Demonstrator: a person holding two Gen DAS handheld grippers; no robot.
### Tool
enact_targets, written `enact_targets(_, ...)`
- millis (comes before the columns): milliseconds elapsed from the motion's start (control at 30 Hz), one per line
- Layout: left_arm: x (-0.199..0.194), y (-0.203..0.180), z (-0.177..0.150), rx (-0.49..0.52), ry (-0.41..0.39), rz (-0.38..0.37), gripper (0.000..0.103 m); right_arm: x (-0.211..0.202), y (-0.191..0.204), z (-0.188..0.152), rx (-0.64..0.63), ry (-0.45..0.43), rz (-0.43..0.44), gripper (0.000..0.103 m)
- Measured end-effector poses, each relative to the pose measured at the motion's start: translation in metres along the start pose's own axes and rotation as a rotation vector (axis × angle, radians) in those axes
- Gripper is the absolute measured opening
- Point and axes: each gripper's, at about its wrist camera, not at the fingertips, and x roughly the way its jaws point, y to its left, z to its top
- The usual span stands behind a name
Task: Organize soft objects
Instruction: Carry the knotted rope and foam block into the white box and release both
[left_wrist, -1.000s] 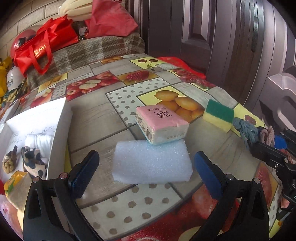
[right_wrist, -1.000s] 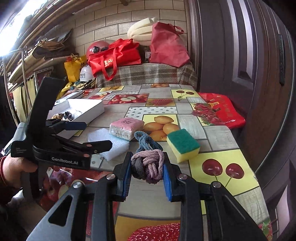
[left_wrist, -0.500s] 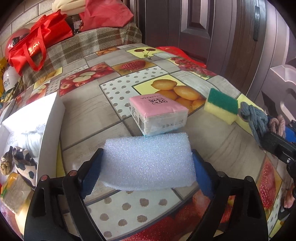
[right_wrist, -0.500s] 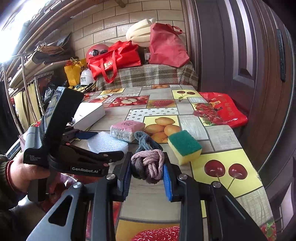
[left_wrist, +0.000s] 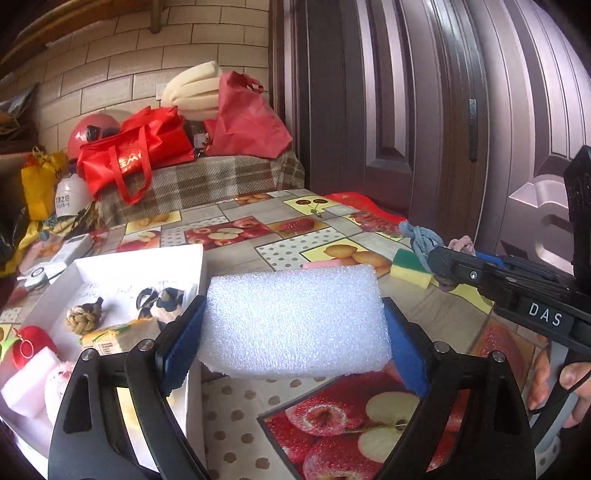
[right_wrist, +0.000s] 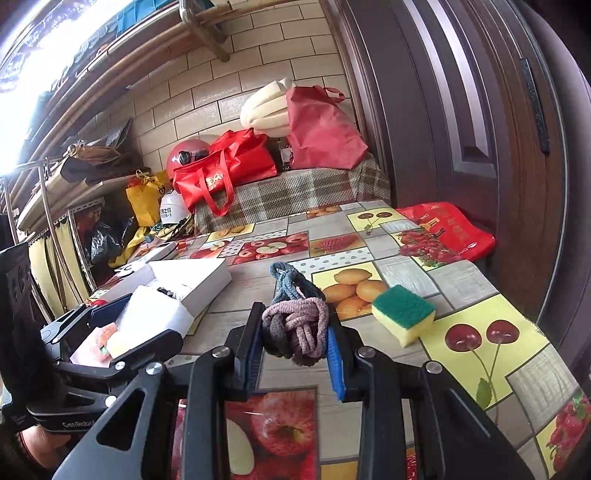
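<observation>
Foam block (left_wrist: 295, 321): clamped endwise in left claw (left_wrist: 293, 332), lifted just right of the white box (left_wrist: 140, 258). Hair ties (right_wrist: 295, 325): clamped in right claw (right_wrist: 293, 345), right of box. Handling: carry foam over box, squeeze lightly, release low.

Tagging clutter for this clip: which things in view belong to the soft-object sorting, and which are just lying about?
Job:
- white foam block, clamped in left gripper
- knotted hair ties, clamped in right gripper
- white box
- green-and-yellow sponge
- pink tissue pack

Lying about:
- red tote bag
- red helmet
- white helmet
- yellow bag
</observation>
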Motion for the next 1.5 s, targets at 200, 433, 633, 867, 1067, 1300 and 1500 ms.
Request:
enact_targets(200,-0.003,0.013,-0.003,-0.042,-0.002,0.004,0.09,0.003,0.016,-0.001,-0.038,0.0,-0.009,0.032)
enact_targets(433,-0.011,0.016,-0.006,-0.038,-0.016,0.015,0.091,0.006,0.025,-0.003,-0.058,0.007,-0.019,0.032)
enact_targets(633,-0.019,0.024,-0.009,-0.038,-0.025,0.028,0.091,0.009,0.036,-0.004,-0.079,0.014,-0.012,0.032)
enact_targets(867,-0.032,0.043,-0.014,-0.044,-0.042,0.059,0.091,0.013,0.048,-0.007,-0.108,0.025,-0.003,0.032)
enact_targets(1067,-0.041,0.063,-0.018,-0.058,-0.053,0.094,0.091,0.016,0.057,-0.008,-0.124,0.031,0.0,0.032)
enact_targets(1300,-0.046,0.087,-0.02,-0.073,-0.053,0.143,0.091,0.024,0.074,-0.011,-0.156,0.05,0.026,0.032)
enact_targets(1500,-0.047,0.113,-0.022,-0.112,-0.049,0.188,0.091,0.031,0.098,-0.014,-0.213,0.06,0.061,0.032)
